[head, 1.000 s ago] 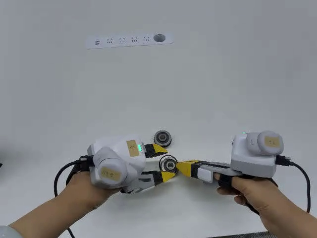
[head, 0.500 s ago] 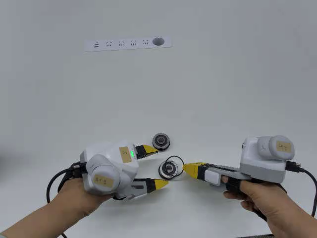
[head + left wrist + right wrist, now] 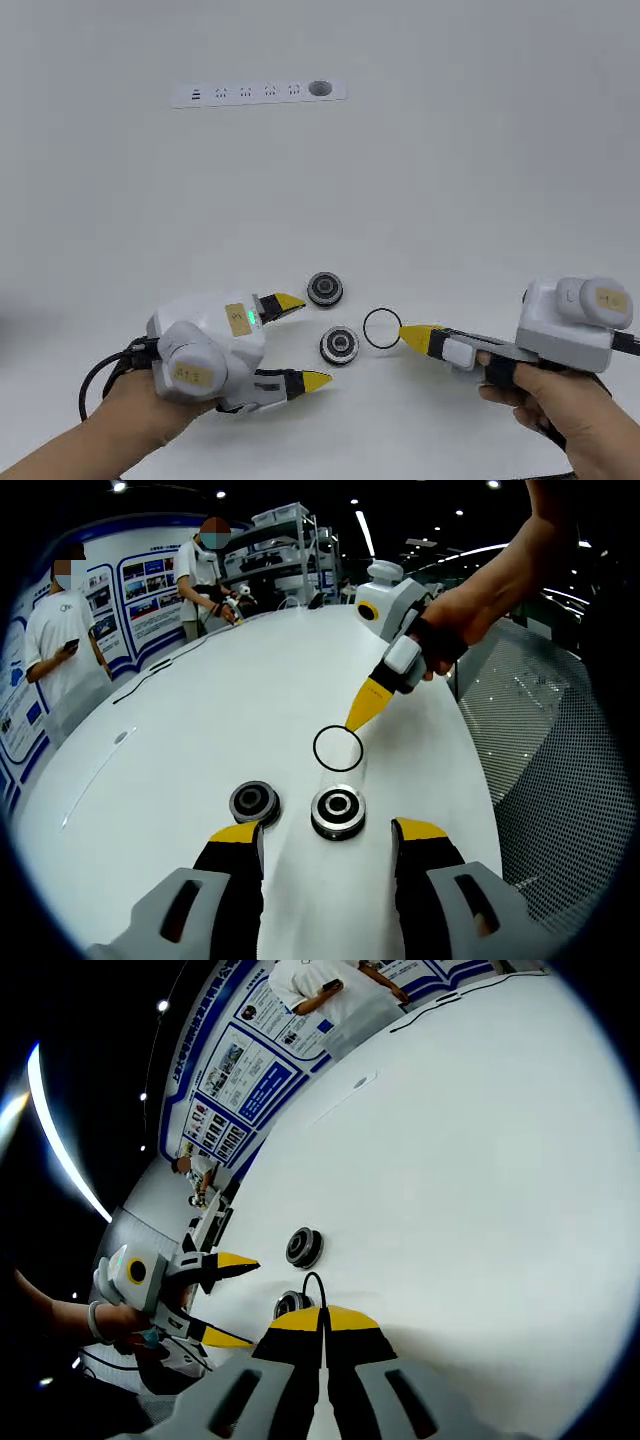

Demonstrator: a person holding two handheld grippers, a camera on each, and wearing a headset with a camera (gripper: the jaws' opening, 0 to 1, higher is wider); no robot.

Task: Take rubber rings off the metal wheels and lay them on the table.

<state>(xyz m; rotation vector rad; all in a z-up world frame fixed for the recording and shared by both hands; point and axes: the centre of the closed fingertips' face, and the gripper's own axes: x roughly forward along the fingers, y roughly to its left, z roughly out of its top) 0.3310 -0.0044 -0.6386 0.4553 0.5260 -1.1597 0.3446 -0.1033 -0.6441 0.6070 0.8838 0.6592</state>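
Two small metal wheels lie on the white table (image 3: pixel 450 200). The far wheel (image 3: pixel 325 288) (image 3: pixel 255 802) (image 3: pixel 304 1246) carries a black rubber rim. The near wheel (image 3: pixel 339 345) (image 3: pixel 338 811) (image 3: pixel 290 1306) shows a bare silver rim. My left gripper (image 3: pixel 303 340) (image 3: pixel 328 838) stands open just left of the near wheel, touching neither wheel. A thin black rubber ring (image 3: pixel 381 328) (image 3: pixel 338 748) (image 3: pixel 312 1285) is pinched at the tip of my right gripper (image 3: pixel 415 338) (image 3: pixel 322 1320), which is shut on it, right of the near wheel.
A white power strip (image 3: pixel 258 92) lies at the back of the table. A black cable (image 3: pixel 100 370) trails from the left gripper. In the left gripper view the table's edge (image 3: pixel 480 780) drops to a mesh floor, and people (image 3: pixel 60 630) stand beyond the far end.
The left gripper opened, let go of the near wheel and drew back left. The right gripper pulled the rubber ring off that wheel and moved right with it.
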